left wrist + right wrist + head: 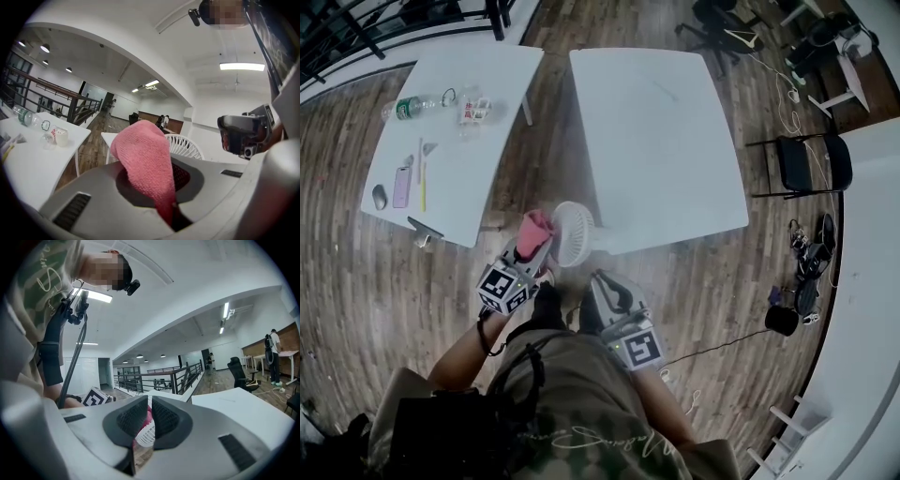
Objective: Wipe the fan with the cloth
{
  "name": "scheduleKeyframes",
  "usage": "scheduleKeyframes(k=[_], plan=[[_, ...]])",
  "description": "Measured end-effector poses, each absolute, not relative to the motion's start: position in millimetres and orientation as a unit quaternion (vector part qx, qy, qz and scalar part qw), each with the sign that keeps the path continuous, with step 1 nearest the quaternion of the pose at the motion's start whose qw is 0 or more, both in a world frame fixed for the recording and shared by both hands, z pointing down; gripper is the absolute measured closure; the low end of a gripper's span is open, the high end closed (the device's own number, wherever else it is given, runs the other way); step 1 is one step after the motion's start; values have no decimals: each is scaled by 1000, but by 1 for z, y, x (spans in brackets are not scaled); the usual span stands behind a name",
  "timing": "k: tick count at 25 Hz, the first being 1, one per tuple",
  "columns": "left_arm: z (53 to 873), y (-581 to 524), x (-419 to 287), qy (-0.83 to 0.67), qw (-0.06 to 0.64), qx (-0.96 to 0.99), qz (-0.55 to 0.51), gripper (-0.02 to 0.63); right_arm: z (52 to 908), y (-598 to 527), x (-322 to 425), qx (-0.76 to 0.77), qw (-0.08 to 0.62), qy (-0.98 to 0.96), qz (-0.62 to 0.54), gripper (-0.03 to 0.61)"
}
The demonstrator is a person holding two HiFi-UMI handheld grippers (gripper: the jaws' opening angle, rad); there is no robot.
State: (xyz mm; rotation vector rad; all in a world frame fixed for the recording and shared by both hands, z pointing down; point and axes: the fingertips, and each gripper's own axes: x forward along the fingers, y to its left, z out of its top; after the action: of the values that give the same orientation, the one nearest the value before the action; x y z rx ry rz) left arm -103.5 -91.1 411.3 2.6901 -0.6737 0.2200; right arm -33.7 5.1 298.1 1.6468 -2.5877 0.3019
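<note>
Pink cloth [534,228] is clamped in the left tool [535,253]: jaws closed on its lower end, the rest bunched up past the tips. The cloth is just beside the white fan [574,234], on the fan's left in the head view; contact can't be confirmed. The cloth is all that lies between that tool and the grille. The fan sits at the near-left corner of the right counter [656,141]. The right tool [598,281] is near the fan but apart from it, jaws drawn together to a slit and gripping nothing.

Counts: one cloth, one fan, two tools, two white counters. The left counter [464,187] carries one bottle [411,106], one phone [401,186], one mouse [380,196] and one yellow pen [422,176]. One black chair [811,164] stands right of the right counter. One black tub [782,321] is on the wood floor [356,281].
</note>
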Motion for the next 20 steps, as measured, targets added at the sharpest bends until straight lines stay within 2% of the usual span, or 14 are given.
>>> scheduleKeyframes(k=[8,20], plan=[[337,-101,-60,-204,180,962,16,577,282,11,-18,548,12,-833,76,554],[356,-79,-27,-179,175,967,40,575,289,21,17,569,0,-817,87,554]])
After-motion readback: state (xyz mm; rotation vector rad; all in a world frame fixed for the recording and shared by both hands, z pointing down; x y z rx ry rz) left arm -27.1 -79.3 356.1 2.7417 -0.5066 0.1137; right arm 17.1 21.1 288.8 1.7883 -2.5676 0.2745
